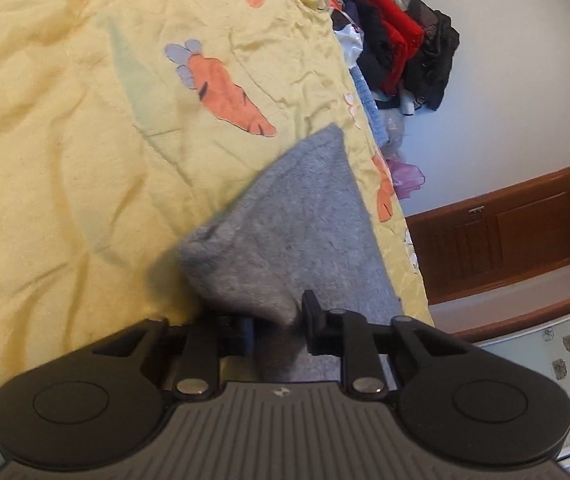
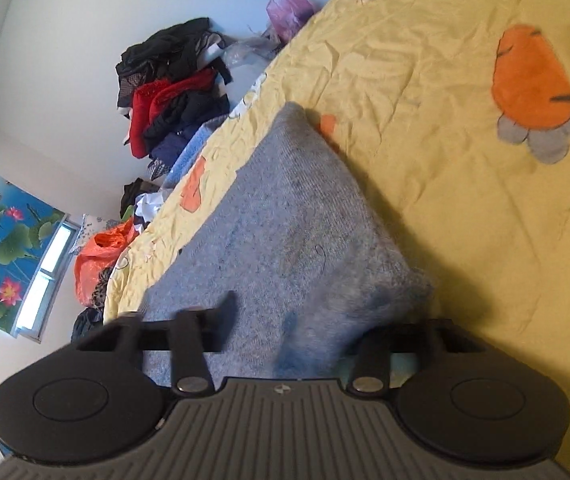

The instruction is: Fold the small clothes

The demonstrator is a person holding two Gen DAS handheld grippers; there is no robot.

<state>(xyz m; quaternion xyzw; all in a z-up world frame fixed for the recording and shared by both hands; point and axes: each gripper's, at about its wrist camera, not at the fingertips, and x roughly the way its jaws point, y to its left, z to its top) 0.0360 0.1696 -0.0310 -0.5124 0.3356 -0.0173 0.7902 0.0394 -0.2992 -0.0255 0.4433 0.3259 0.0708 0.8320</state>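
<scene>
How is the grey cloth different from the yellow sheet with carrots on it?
The grey cloth is plain and fuzzy; the yellow sheet is smooth, wrinkled, and printed with orange carrots. The grey cloth is small and lies on top; the yellow sheet is far bigger and spreads out underneath. The left gripper pinches the grey cloth, not the yellow sheet. Both are soft fabric.

Each view looks forward and somewhat downward from just behind its own claw, close above the bed. The left wrist view is rolled so the yellow sheet (image 1: 85, 128) fills its left side and the wall its right. The right wrist view is rolled the other way, with the sheet (image 2: 445, 80) on its right. Both share the grey cloth (image 1: 285, 232) (image 2: 285, 220), seen very near, and the heap of clothes (image 1: 397, 40) (image 2: 169, 88) beyond the bed's edge.
</scene>
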